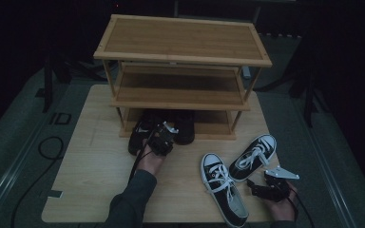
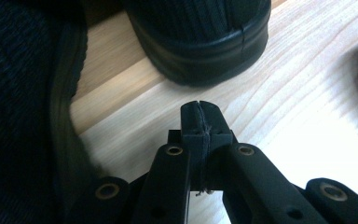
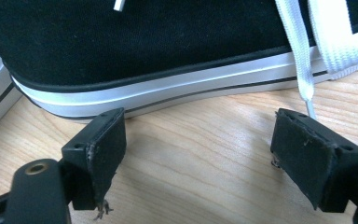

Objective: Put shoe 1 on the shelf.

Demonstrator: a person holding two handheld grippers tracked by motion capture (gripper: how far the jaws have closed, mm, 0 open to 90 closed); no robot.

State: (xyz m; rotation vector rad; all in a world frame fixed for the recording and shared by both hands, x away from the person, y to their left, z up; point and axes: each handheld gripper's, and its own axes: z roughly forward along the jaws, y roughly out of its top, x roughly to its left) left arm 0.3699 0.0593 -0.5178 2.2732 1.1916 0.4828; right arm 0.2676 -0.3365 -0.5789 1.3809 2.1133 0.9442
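Observation:
My left gripper is shut with nothing in it, its closed tips just above the wood. It sits between two all-black shoes at the foot of the rack: one close on the left, the other's heel just ahead. My right gripper stands open near the table's front right, low over the wood. It faces the white-soled side of a black-and-white sneaker, apart from it. A white lace hangs by the right jaw. A second matching sneaker lies behind.
A three-tier wooden shoe rack stands at the back of the light wooden table. The black shoes are partly under its lowest shelf. A sleeve comes in from the bottom. Dark cables lie on the floor to the left.

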